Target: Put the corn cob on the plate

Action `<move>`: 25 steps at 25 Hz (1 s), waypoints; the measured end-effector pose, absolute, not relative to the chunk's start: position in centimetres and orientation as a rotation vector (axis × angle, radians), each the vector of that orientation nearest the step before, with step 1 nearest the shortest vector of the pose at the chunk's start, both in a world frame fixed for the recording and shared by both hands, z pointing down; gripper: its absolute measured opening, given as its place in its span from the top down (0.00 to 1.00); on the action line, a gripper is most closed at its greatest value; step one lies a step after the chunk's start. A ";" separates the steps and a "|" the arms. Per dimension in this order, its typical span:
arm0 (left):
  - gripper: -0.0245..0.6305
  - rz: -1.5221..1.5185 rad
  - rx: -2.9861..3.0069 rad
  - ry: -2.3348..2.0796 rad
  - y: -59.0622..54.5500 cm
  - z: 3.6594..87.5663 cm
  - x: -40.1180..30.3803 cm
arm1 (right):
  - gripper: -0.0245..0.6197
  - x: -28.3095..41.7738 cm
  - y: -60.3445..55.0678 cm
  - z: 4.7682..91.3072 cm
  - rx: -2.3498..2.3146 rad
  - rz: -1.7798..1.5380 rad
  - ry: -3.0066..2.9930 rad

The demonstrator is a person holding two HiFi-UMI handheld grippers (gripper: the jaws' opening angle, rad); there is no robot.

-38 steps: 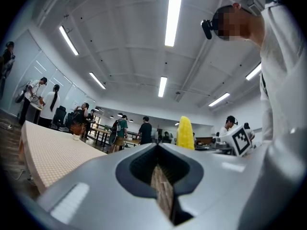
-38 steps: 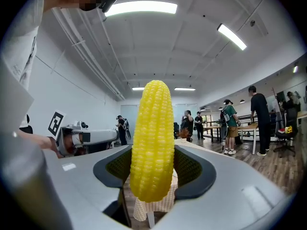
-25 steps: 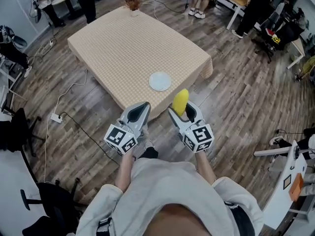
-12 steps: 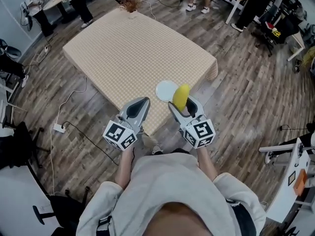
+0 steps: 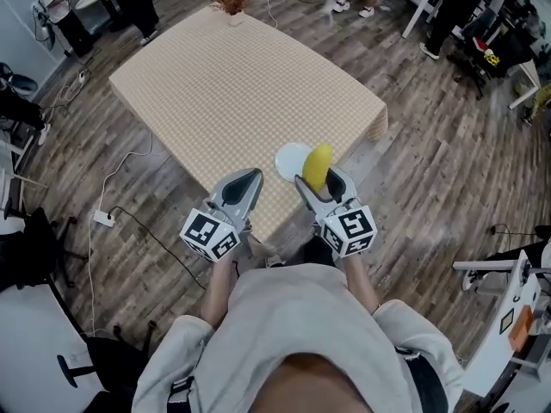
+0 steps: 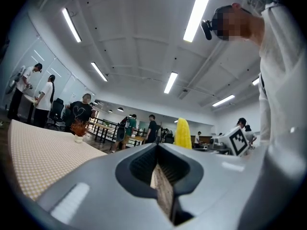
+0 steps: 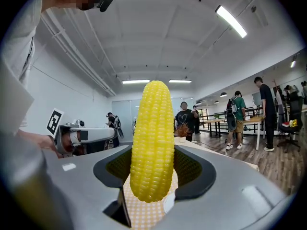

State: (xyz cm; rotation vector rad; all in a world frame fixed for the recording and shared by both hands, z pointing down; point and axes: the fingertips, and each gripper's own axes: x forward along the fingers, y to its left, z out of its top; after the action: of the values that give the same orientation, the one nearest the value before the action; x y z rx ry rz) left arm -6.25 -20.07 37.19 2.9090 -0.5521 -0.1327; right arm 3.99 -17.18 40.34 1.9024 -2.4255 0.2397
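The yellow corn cob [image 5: 317,165] stands upright between the jaws of my right gripper [image 5: 320,181], which is shut on it; in the right gripper view the corn cob [image 7: 152,143] fills the middle of the gripper [image 7: 153,174]. A small white plate [image 5: 289,159] lies near the front corner of the table [image 5: 224,84], which has a beige checked cloth, and the cob hangs at the plate's near right edge. My left gripper [image 5: 242,183] is shut and holds nothing, level with the right one over the table's near edge. From the left gripper [image 6: 160,169] the cob [image 6: 183,133] shows to the right.
A vase of dried flowers [image 5: 231,0] stands at the table's far edge. Several people stand round desks at the room's far side. A cable and power strip [image 5: 104,218] lie on the wooden floor to the left.
The person has stepped toward the table. Both grippers went forward from over the floor to the table's near edge, and the cob now sits beside the plate.
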 end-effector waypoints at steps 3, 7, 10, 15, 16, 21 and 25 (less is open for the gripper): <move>0.95 -0.130 2.902 -0.588 -21.0 37.4 -5.1 | 0.56 5.0 -18.3 40.5 1.869 0.232 -2.448; 0.95 -0.129 2.891 -0.652 -22.1 37.3 -2.5 | 0.56 7.5 -19.5 40.3 1.812 0.219 -2.484; 0.95 -0.121 2.883 -0.717 -23.0 37.2 -0.2 | 0.56 10.0 -20.8 40.1 1.763 0.218 -2.521; 0.95 -0.115 2.841 -0.843 -24.7 37.1 2.8 | 0.56 13.3 -23.6 40.4 1.656 0.243 -2.586; 0.95 -0.113 2.832 -0.870 -25.1 37.1 3.1 | 0.56 13.8 -24.2 40.4 1.633 0.246 -2.600; 0.95 -0.105 2.793 -0.972 -26.2 37.7 3.5 | 0.56 14.6 -26.6 40.8 1.552 0.261 -2.647; 0.95 -0.093 2.773 -0.999 -26.5 38.2 3.1 | 0.56 14.6 -27.3 41.5 1.540 0.307 -2.651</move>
State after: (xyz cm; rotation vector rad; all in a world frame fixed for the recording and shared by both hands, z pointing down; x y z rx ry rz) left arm 3.14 -26.54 38.15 2.7728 -0.9991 -0.0932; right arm 14.59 -27.28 41.53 1.5396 -2.6512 0.3067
